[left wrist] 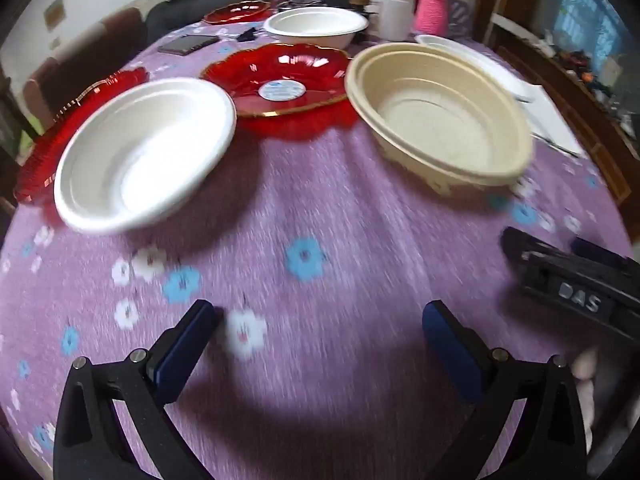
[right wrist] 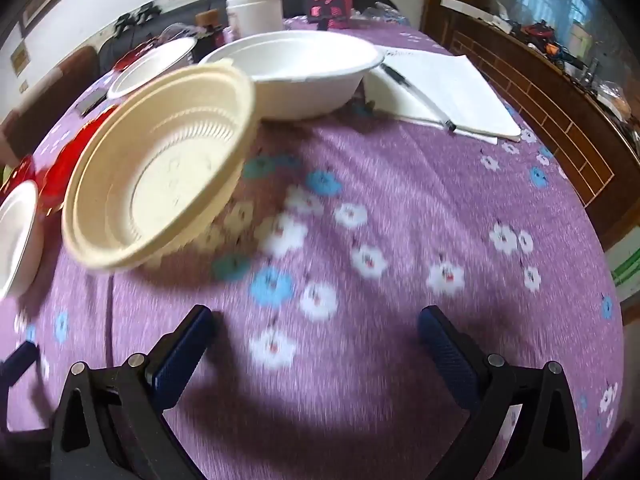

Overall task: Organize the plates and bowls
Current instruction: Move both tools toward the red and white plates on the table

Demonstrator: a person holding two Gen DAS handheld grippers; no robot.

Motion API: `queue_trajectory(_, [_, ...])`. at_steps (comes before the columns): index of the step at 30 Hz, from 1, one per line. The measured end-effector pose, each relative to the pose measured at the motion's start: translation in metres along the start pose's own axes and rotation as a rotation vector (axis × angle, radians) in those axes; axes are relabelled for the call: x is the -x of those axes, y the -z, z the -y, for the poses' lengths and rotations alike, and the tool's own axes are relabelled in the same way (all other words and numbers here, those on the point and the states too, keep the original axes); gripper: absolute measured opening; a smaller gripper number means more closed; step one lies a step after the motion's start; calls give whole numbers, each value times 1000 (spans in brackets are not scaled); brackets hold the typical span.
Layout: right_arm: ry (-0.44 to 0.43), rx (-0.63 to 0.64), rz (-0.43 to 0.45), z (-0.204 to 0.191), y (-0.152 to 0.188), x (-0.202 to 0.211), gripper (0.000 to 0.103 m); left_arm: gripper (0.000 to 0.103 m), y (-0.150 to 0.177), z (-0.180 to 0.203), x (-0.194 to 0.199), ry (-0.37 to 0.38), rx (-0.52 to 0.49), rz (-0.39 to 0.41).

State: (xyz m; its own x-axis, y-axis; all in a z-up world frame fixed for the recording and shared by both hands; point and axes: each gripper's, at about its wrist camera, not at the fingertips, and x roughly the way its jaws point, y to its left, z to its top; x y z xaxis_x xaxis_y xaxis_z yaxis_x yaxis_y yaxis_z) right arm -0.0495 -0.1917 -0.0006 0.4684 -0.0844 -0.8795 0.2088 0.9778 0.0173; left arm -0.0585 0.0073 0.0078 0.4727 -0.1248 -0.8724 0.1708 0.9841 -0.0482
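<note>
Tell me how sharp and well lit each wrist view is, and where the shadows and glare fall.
Left wrist view: motion blur streaks the cloth; glare washes out the near white bowl and glints on the red plate; the open left claw casts a dark shadow below. Right wrist view: the cream bowl and the flower print smear; the notebook stays sharper; fisheye bends the table edge.

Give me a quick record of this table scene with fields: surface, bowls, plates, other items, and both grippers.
surface: purple floral tablecloth
bowls: cream bowl, near white bowl, far white bowl
plates: red plate
other items: pen on paper
left gripper: open, empty
right gripper: open, empty
</note>
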Motion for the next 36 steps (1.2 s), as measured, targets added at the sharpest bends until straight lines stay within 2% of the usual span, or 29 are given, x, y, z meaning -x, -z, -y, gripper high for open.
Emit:
queue_trajectory(4, [-21,33,1,4,14,7,102,103,24,-8,21,75,-14,49])
queue_trajectory(9, [-24,53,-1,2,22,12,102,103,37,-35,55,111,-8,198])
queue_trajectory(12, [-36,40,-22,0,29,23,101,103,40,-57,69,134,6,211])
queue_trajectory(15, [-62,69,59,-11,35,48,100,103,44,-88,78,118,69,240])
queue_trajectory(19, [-113,168,207,-48,35,89,100,103,37,-125,83,59,147,272])
queue_trajectory(22, [-184,234,241,-80,30,98,100,103,35,-148,82,41,207,275])
queue_trajectory(25, [-229,277,219,-117,20,93,99,103,32,-165,80,46,263,267])
queue_trajectory(27, [-290,278,202,-134,13,89,94,103,35,-172,83,40,283,277])
queue_trajectory(30, [-367,235,151,-163,-5,68,87,103,40,-181,89,22,303,294])
queue_trajectory(36, [-414,132,55,-198,-29,26,79,103,47,-198,102,-1,315,322])
